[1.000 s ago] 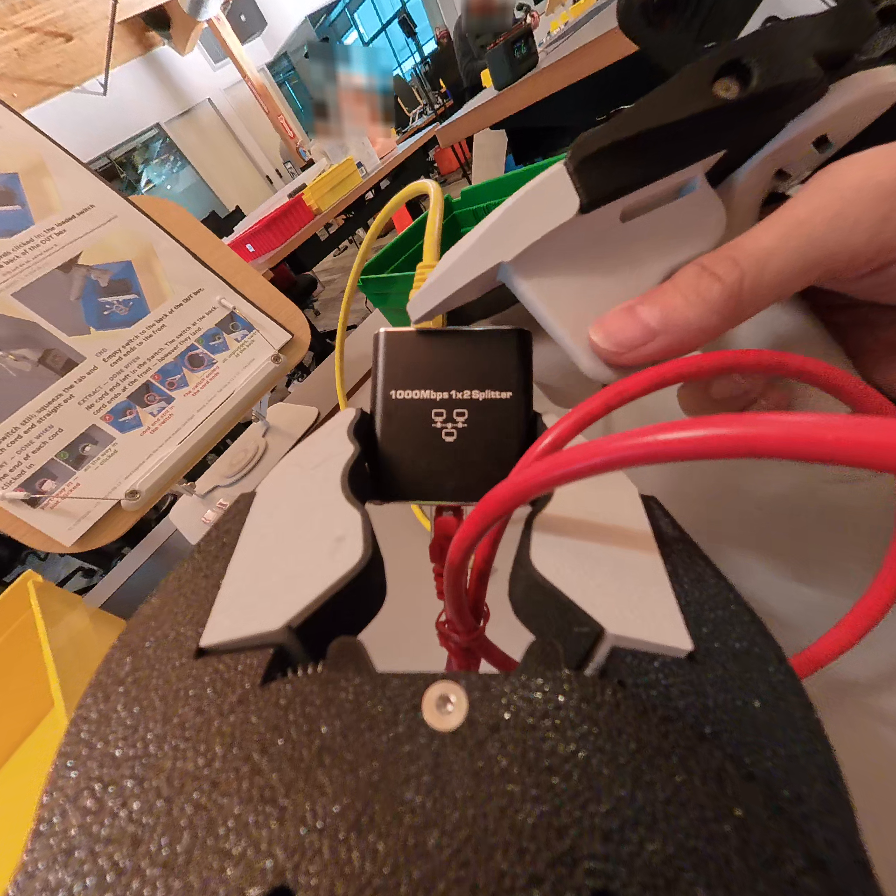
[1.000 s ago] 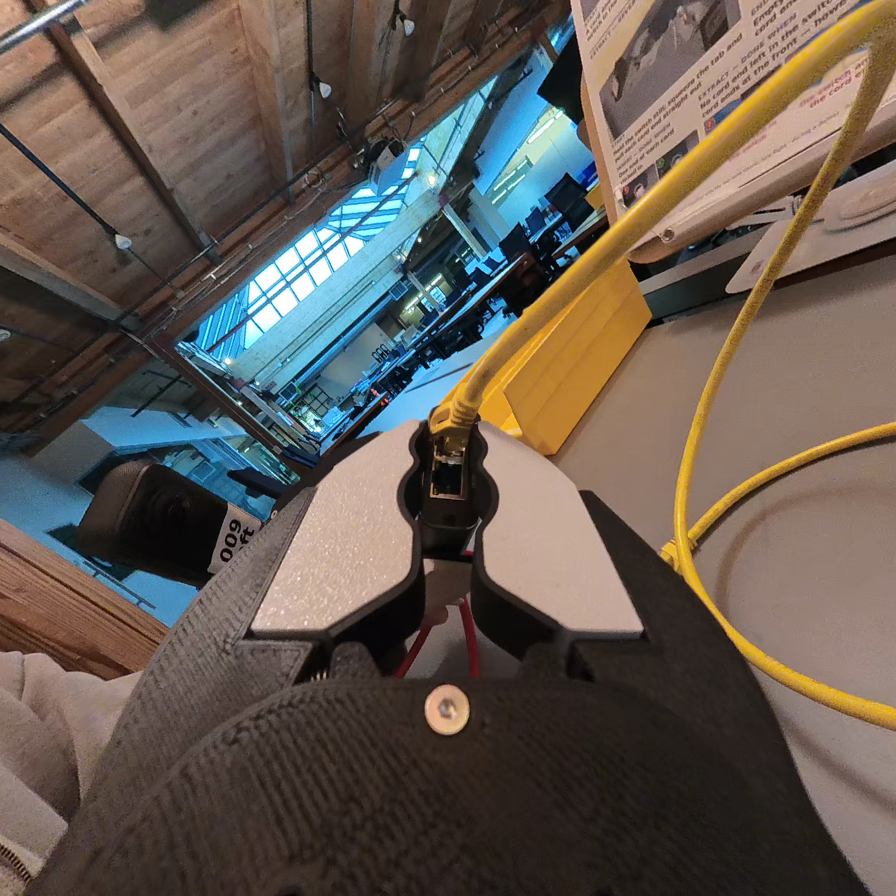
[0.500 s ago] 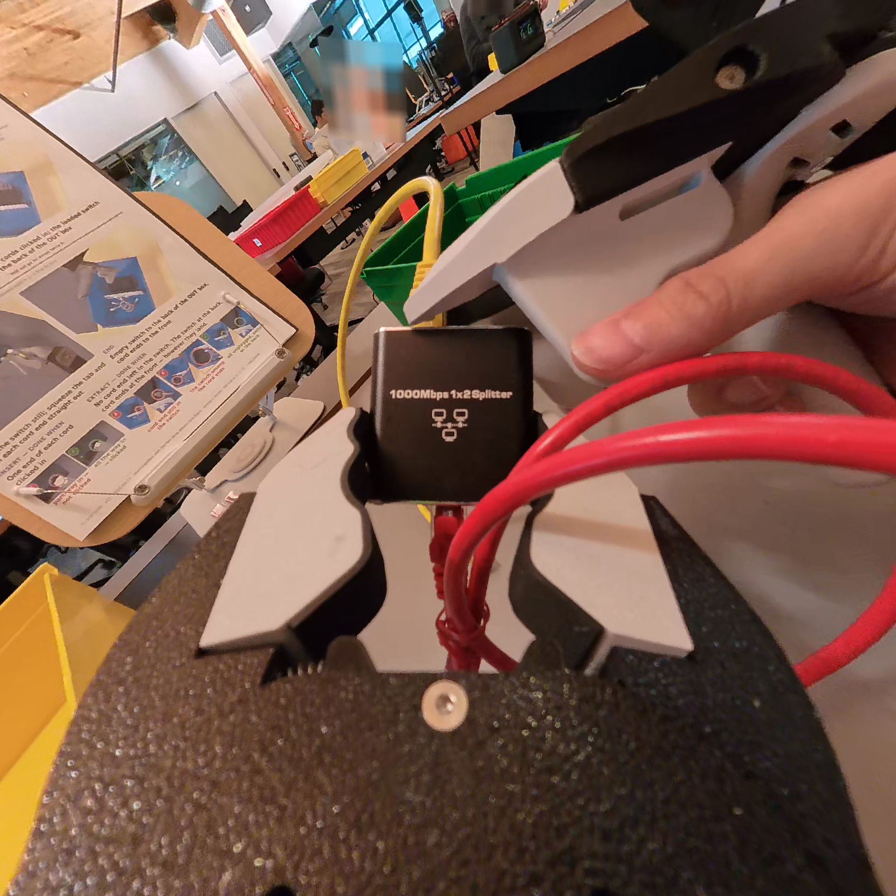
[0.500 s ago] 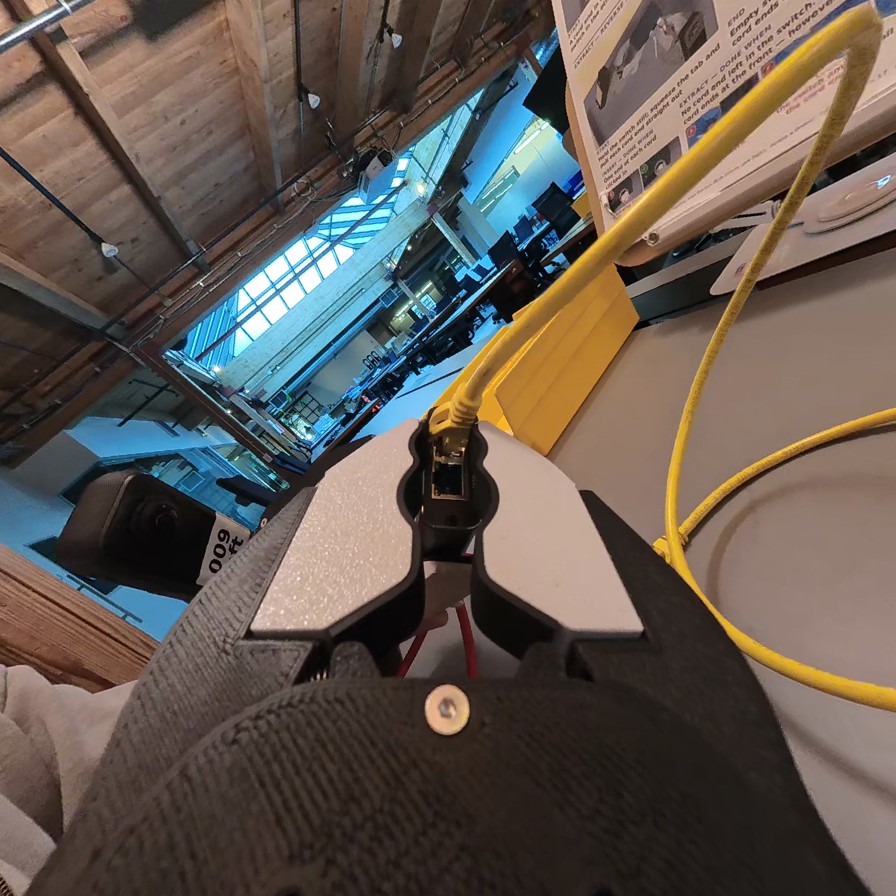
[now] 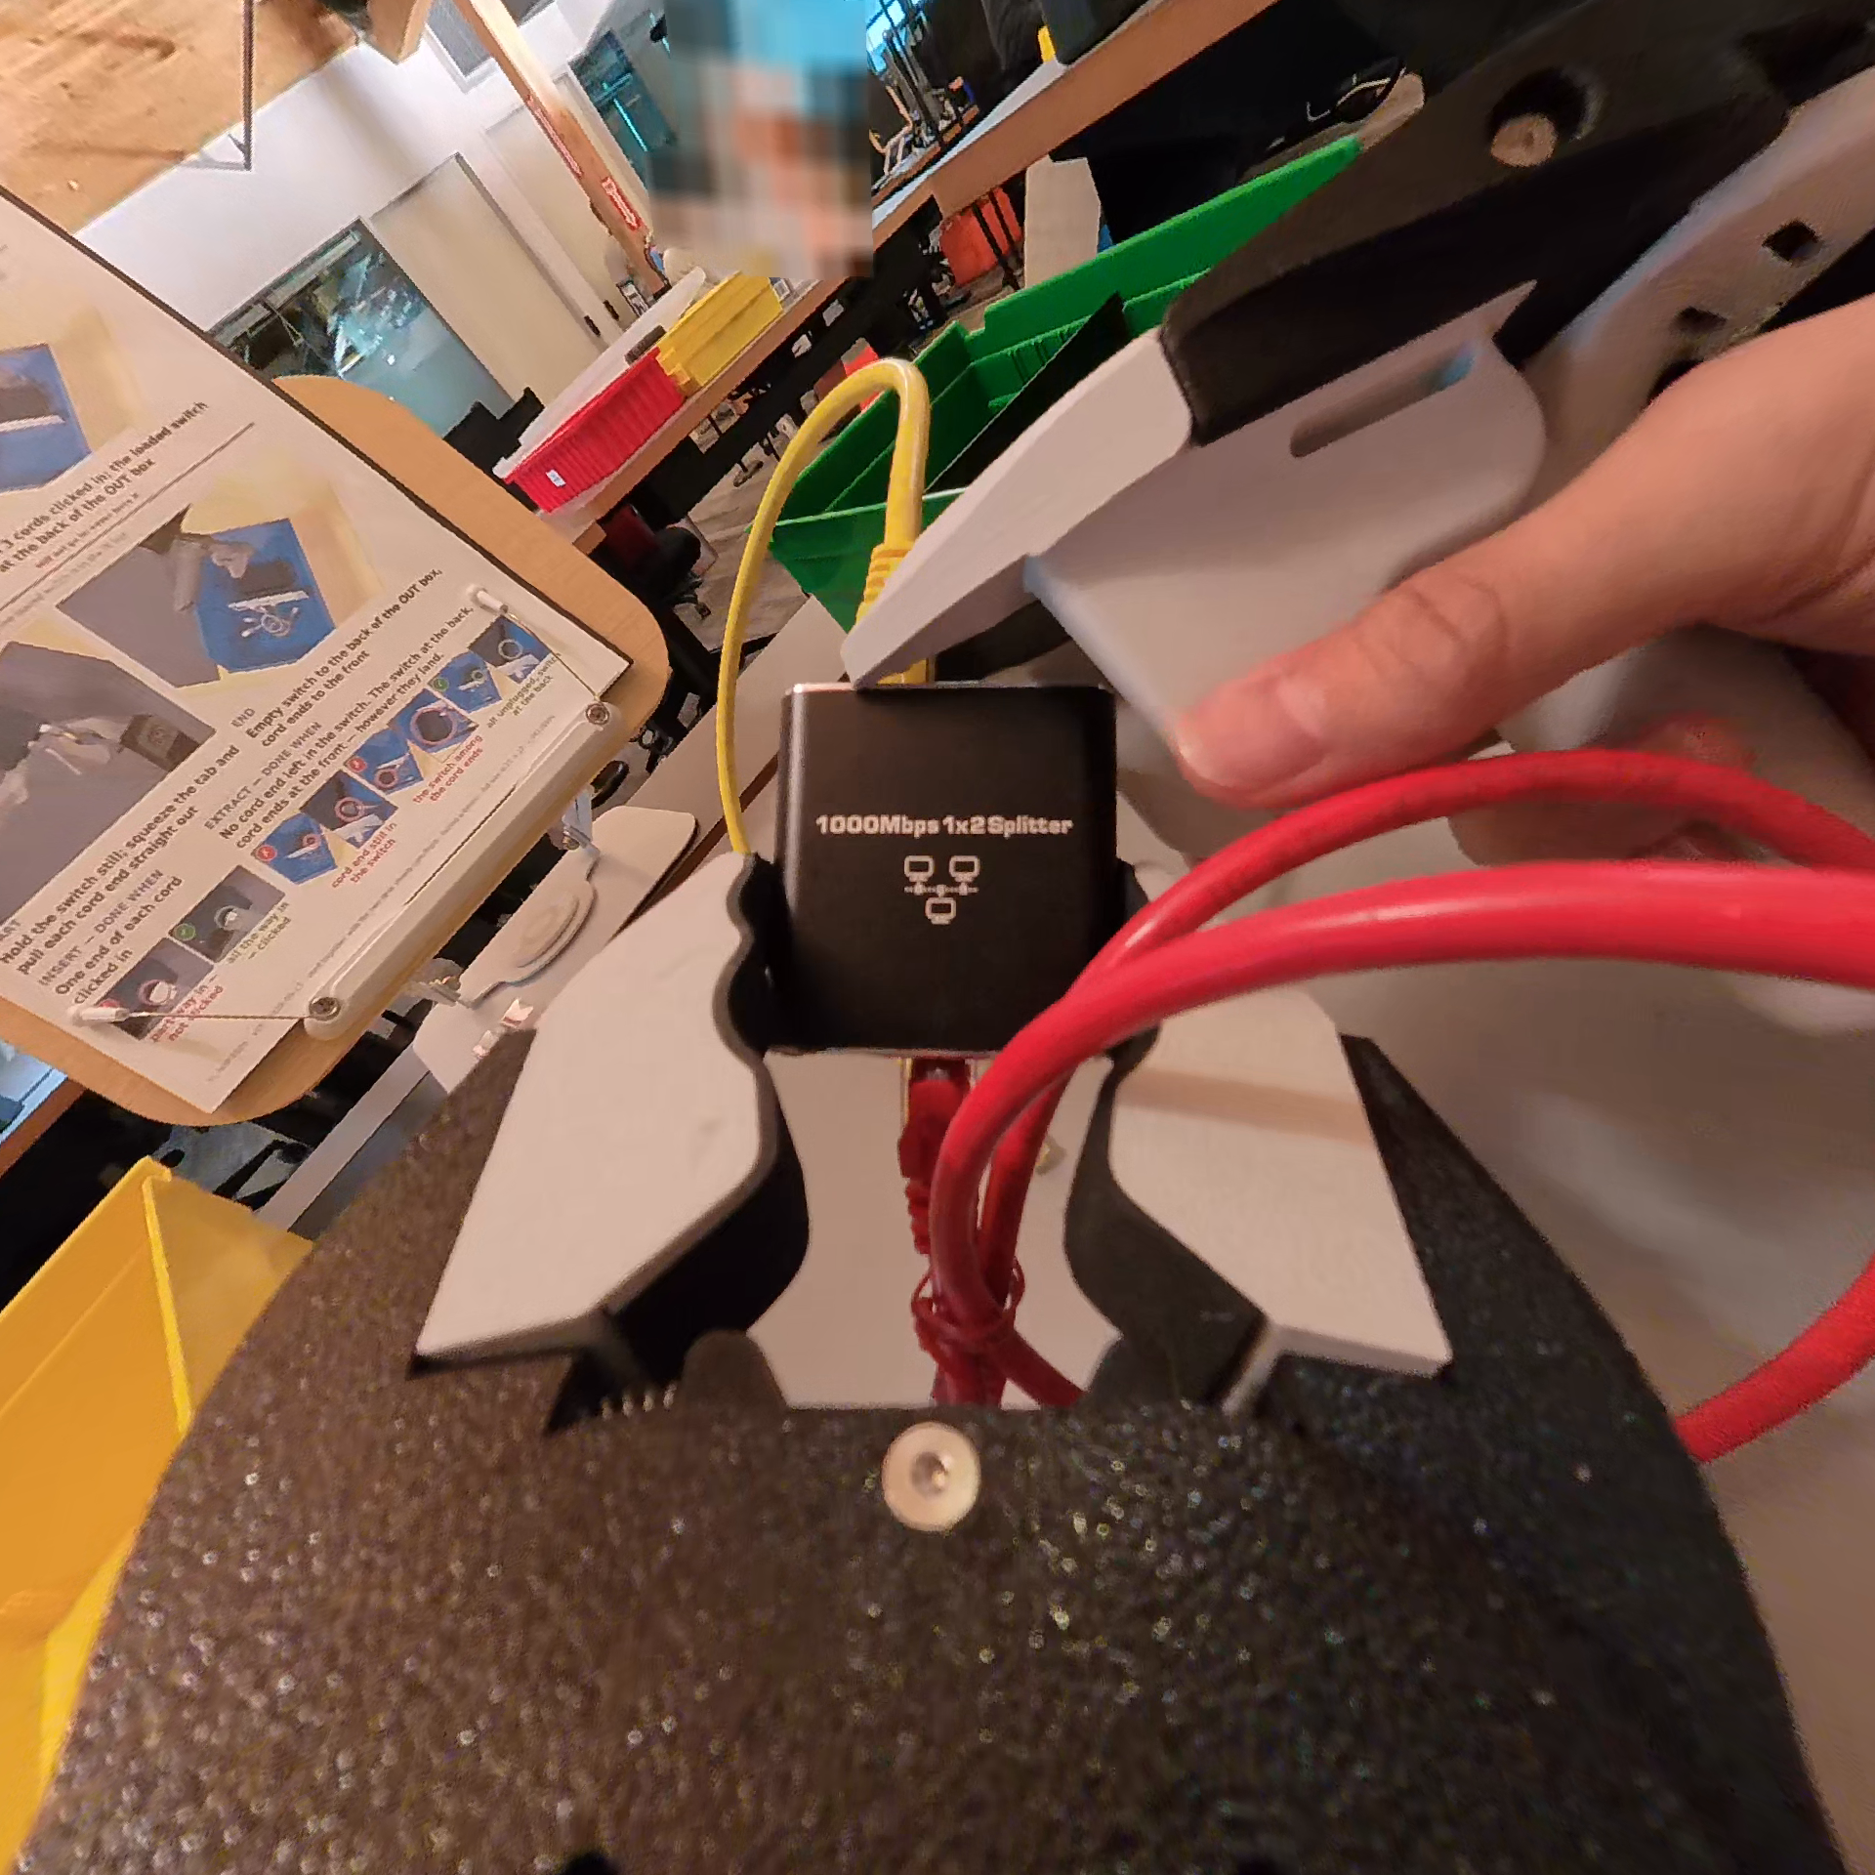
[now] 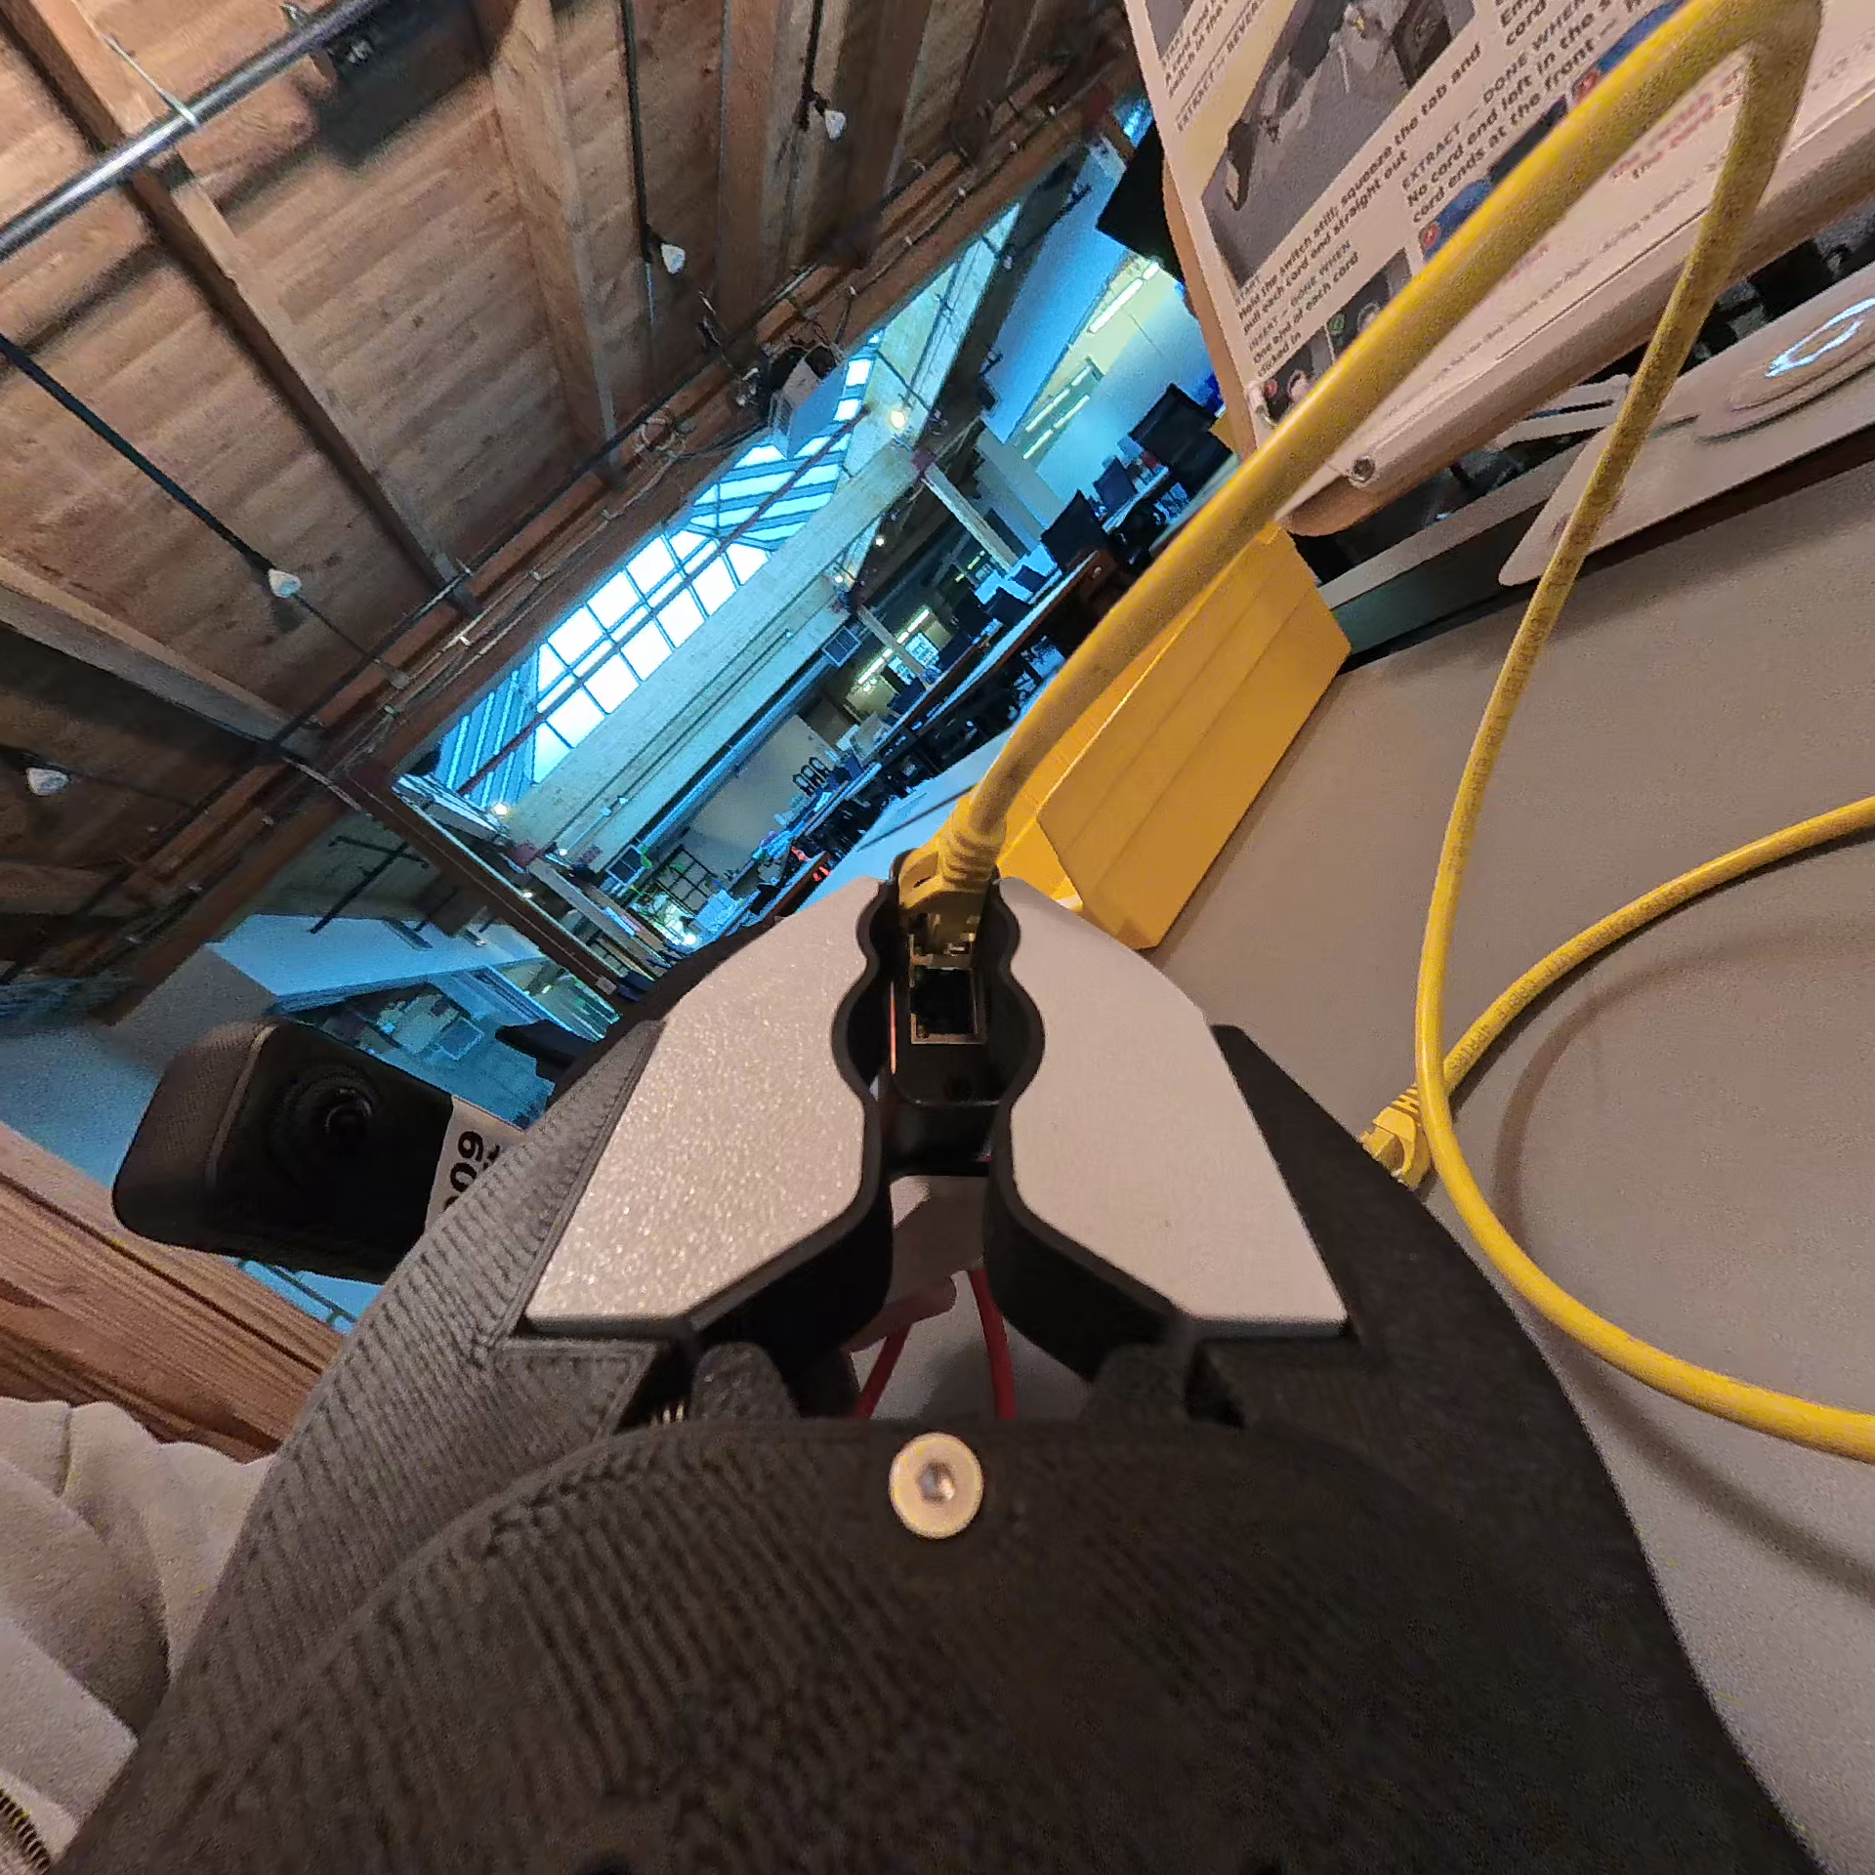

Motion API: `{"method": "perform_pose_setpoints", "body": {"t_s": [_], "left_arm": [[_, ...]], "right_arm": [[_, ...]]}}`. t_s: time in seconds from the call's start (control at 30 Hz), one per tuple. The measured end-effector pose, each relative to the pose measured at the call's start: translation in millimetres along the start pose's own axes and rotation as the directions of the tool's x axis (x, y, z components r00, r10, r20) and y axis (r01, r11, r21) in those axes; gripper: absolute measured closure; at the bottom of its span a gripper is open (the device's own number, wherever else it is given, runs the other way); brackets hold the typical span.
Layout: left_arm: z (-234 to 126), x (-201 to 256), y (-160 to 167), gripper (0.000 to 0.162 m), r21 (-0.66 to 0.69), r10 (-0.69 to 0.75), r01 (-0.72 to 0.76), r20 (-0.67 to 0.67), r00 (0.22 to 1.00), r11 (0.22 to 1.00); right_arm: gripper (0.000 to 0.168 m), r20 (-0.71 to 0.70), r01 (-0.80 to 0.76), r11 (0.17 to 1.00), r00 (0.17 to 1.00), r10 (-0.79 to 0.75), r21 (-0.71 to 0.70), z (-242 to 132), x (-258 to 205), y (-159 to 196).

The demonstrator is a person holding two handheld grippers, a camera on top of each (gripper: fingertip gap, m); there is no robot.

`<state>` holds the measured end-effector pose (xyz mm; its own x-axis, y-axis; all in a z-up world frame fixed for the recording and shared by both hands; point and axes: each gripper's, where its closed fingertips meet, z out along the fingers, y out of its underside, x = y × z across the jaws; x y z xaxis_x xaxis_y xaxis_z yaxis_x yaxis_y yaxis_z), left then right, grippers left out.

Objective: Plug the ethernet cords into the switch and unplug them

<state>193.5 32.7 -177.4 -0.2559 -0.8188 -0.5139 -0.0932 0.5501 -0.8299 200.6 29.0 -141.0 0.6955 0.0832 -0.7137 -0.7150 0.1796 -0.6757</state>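
Black switch [image 5: 944, 862] clamped in left gripper [image 5: 939, 974].
Right gripper [image 6: 939, 1004] closed on its far end beside yellow cord [image 6: 1116, 629]; red cord [image 5: 1420, 913] at near end.

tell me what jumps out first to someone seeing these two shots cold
The black switch sits dead centre of the left wrist view, clamped between the fingers of the left hand-held gripper. A thick red cord loops out from its near end toward the right, while a yellow cord arcs up from its far end. The right hand-held gripper closes on that far end, beside an empty port.
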Motion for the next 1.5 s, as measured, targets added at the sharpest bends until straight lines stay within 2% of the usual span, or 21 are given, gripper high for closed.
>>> {"method": "perform_pose_setpoints", "body": {"t_s": [0.5,0.83,1.17,1.5], "left_arm": [[1.9,-1.1,3.1,0.099,-0.023,-0.045,0.046,0.038,0.998,0.999],[2.8,2.3,0.9,0.099,-0.01,-0.074,0.074,0.019,0.997,0.997],[1.7,1.6,-0.5,0.099,0.001,-0.105,0.105,0.004,0.994,0.994],[6.0,6.6,3.7,0.099,-0.023,-0.107,0.107,-0.001,0.994,0.994]], "right_arm": [[0.153,-0.008,-0.03,0.99,0.999,0.032,0.135,2.1,4.3,-1.4],[0.153,-0.012,0.029,0.99,1.0,-0.027,0.135,-0.8,3.6,-2.3],[0.153,0.028,-0.036,0.988,0.999,0.032,0.152,-0.4,0.7,-2.8],[0.154,-0.014,0.011,0.993,1.0,-0.009,0.118,-5.0,8.5,0.7]]}}
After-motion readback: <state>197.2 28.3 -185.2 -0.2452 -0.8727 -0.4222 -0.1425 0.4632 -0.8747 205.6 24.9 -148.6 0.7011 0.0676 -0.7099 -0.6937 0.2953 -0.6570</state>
